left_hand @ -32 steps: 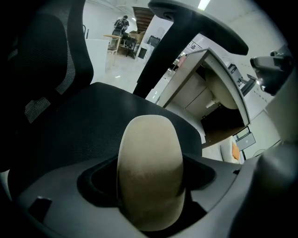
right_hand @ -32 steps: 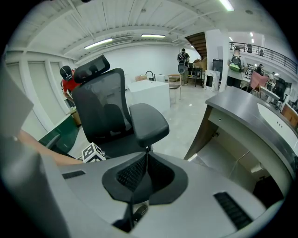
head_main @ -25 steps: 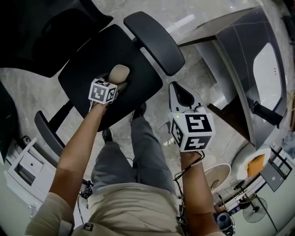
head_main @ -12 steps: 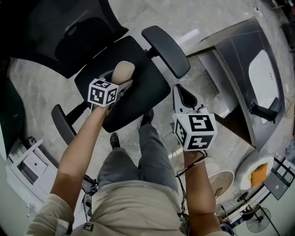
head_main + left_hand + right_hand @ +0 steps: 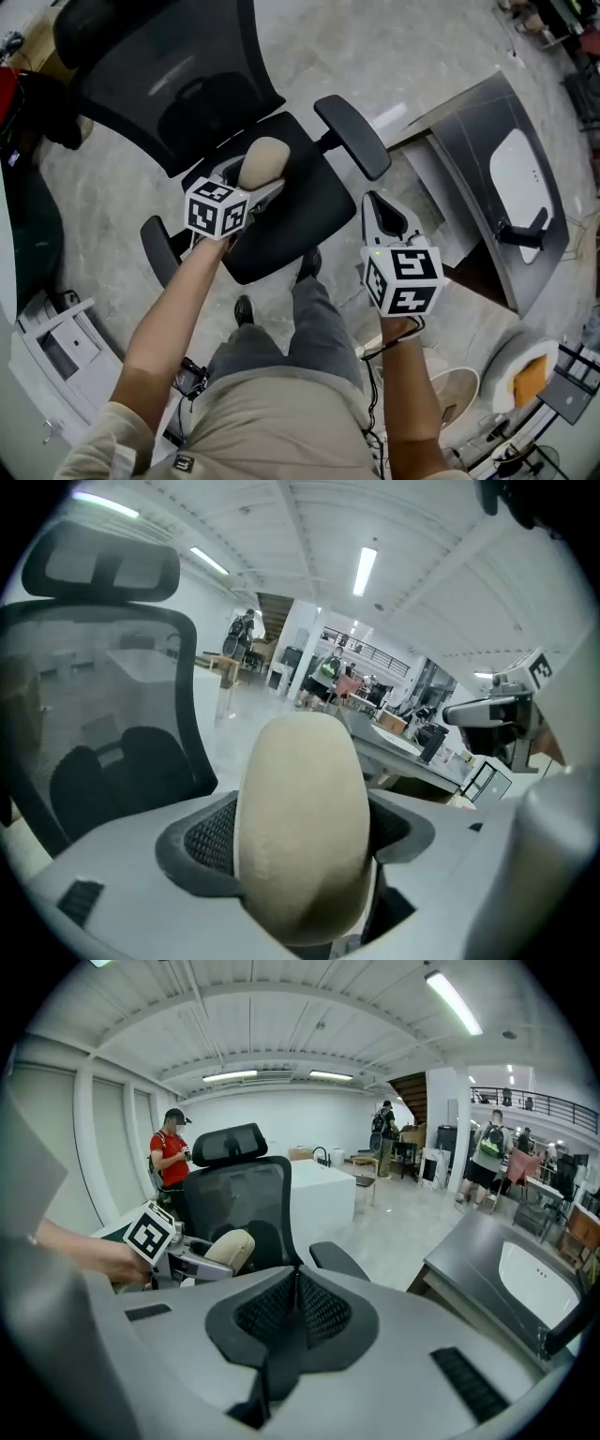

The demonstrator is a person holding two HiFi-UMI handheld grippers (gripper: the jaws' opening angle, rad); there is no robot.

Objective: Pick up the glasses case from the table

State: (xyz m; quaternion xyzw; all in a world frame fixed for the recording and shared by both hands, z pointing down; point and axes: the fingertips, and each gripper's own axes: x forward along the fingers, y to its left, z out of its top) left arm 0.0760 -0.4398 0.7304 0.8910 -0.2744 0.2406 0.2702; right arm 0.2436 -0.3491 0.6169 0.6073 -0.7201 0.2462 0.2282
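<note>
- Left gripper view: the beige glasses case is clamped between the jaws. Its long axis runs along them and its rounded end pokes past the tips.
- Head view puts the left gripper over an office chair, away from the grey table on the right.
- The right gripper, nearer that table, has its jaws pressed together on nothing.
- I'd judge the pick-up done.

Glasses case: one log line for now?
left gripper: shut on glasses case | right gripper: shut, empty | below: office chair
</note>
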